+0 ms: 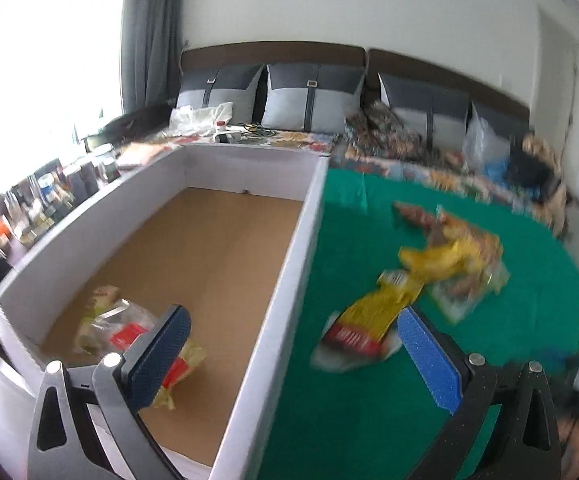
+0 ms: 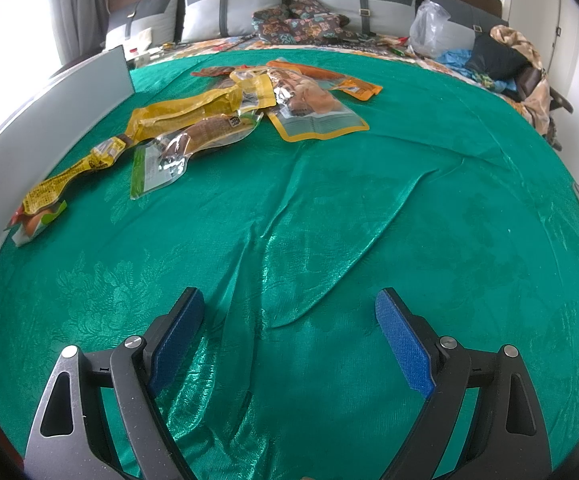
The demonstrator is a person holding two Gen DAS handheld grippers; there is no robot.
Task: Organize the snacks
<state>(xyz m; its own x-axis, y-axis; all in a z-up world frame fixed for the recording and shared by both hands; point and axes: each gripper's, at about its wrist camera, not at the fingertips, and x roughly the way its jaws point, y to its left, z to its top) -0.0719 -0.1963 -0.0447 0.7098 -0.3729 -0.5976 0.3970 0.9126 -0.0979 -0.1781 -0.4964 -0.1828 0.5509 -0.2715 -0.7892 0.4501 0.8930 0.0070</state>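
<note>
Both grippers, left gripper (image 1: 293, 354) and right gripper (image 2: 289, 344), stand apart and empty; few snacks boxed (image 1: 225, 240), so next judged: collect the yellow packet (image 1: 373, 316).

Black arms, silver screws, blue-padded jaws.

Box wall (image 1: 289, 272) divides open box floor from cloth (image 2: 369, 220).

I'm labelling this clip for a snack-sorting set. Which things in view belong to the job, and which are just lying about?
Job:
snack packets on the green cloth
white box
packets in the box
left gripper, right gripper, both open

Lying about:
pillows
plastic bag
jars
</note>
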